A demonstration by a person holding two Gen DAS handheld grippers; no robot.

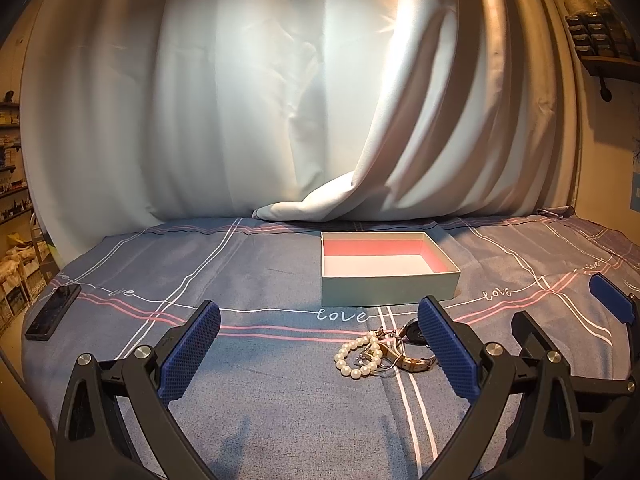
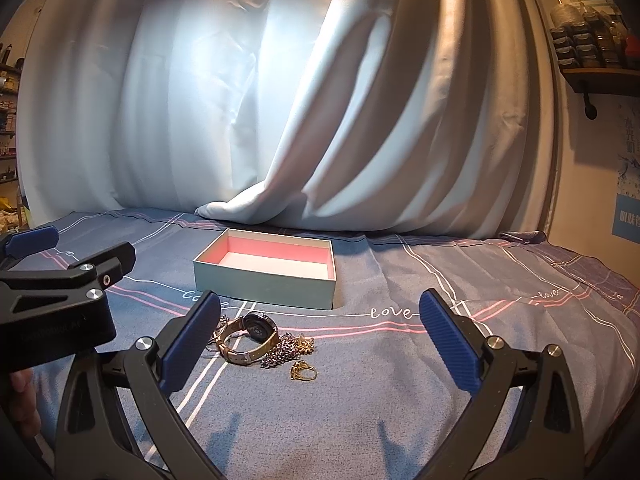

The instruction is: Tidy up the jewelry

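A pale green box (image 1: 390, 288) with pink inner walls stands open and empty on the blue checked cloth; it also shows in the right wrist view (image 2: 264, 286). In front of it lies a small pile of jewelry: a pearl bracelet (image 1: 356, 356), a tan-strapped watch (image 1: 416, 354) (image 2: 250, 338), a purple-silver chain (image 2: 282, 350) and a gold ring (image 2: 303, 371). My left gripper (image 1: 320, 354) is open and empty, with the pile just inside its right finger. My right gripper (image 2: 320, 354) is open and empty, with the pile near its left finger.
A black phone (image 1: 54, 312) lies at the cloth's left edge. A white curtain (image 1: 304, 100) hangs behind the table, its hem resting on the cloth just behind the box. Shelves stand at far left and upper right.
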